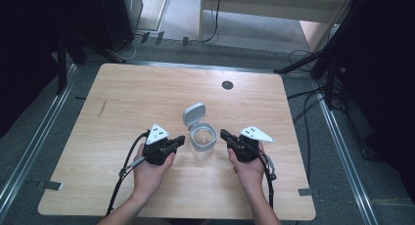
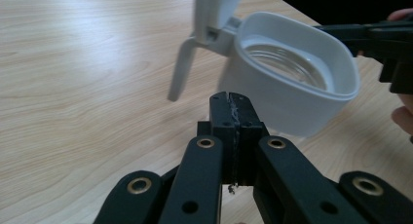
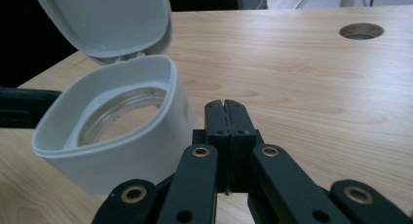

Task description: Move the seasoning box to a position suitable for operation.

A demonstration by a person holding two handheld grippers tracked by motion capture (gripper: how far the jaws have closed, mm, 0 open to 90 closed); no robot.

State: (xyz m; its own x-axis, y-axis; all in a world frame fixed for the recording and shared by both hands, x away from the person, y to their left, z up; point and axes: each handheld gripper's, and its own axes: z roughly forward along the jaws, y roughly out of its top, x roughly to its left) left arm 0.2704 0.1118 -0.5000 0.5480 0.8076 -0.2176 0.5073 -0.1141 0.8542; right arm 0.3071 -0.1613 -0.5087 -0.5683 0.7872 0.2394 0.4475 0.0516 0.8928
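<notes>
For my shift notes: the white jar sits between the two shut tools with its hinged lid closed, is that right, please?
Not quite: the hinged lid is flipped open, standing up behind the white jar, as the right gripper view shows. The rest holds: the jar sits between the left tool and right tool, both shut.

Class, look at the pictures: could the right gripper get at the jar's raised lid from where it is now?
Probably yes. The right gripper sits just beside the jar, and the lid stands open on the far side with bare table around it. Its jaws are shut, so they would need to open first.
</notes>
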